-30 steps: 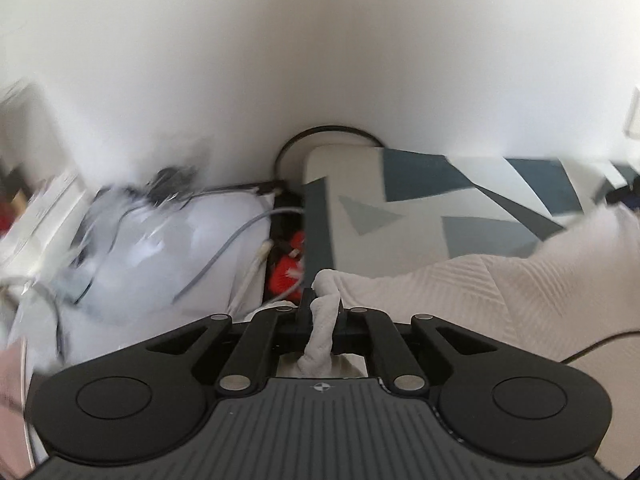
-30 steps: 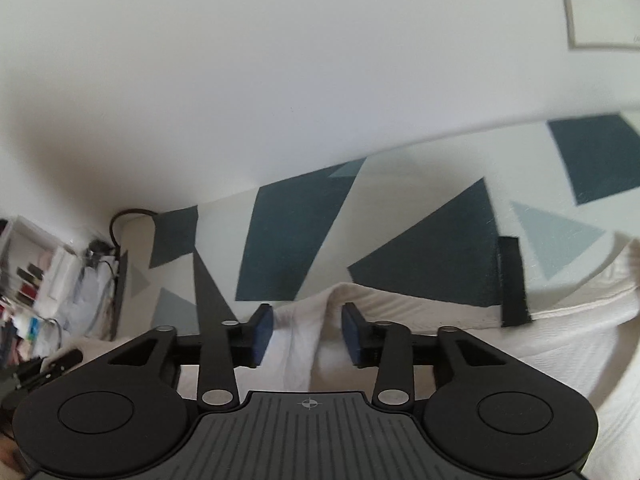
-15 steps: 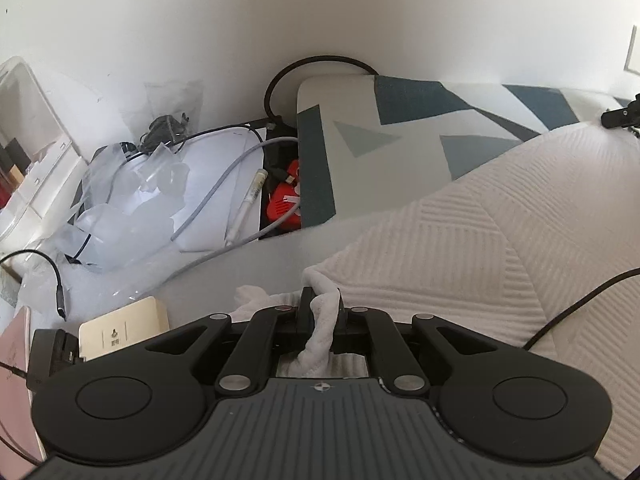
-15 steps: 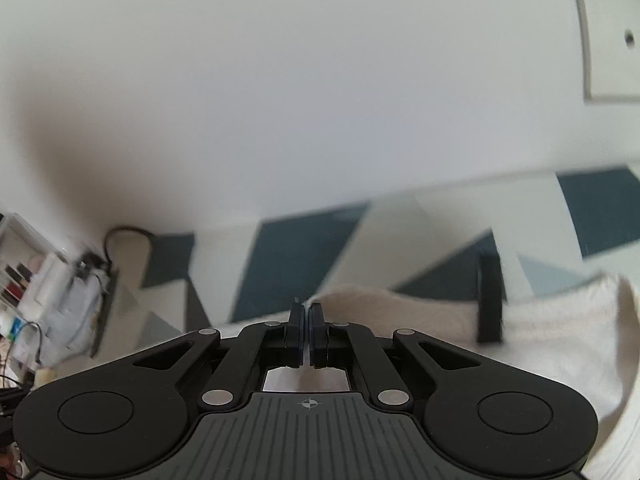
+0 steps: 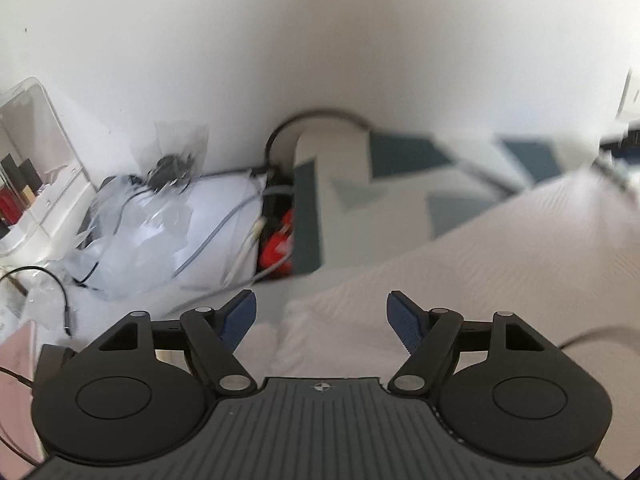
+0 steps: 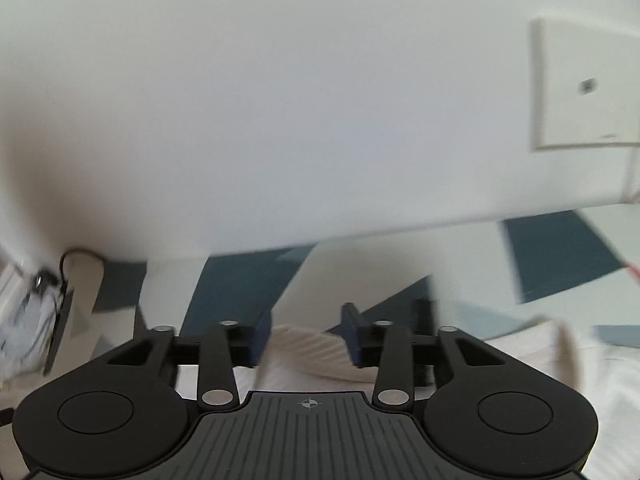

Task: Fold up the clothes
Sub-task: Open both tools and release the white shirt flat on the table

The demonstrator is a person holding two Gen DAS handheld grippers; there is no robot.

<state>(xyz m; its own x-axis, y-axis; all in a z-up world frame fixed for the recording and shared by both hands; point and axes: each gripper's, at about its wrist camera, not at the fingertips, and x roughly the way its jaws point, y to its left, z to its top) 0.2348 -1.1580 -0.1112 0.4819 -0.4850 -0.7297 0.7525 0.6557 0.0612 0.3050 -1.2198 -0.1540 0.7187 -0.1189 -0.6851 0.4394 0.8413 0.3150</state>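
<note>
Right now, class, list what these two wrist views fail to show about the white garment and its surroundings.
- White garment: left wrist view, its near edge is hidden under the left gripper.
- Garment fold: right wrist view, motion-blurred, cut off by the right gripper.
- Clutter beside the patterned mattress: blurred, items unidentifiable.

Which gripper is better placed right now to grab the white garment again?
Right, probably. The right gripper, whose jaws have just been opening, has a fold of the white garment between them. The left gripper, jaws also just opened, stands wide above flat cloth.
</note>
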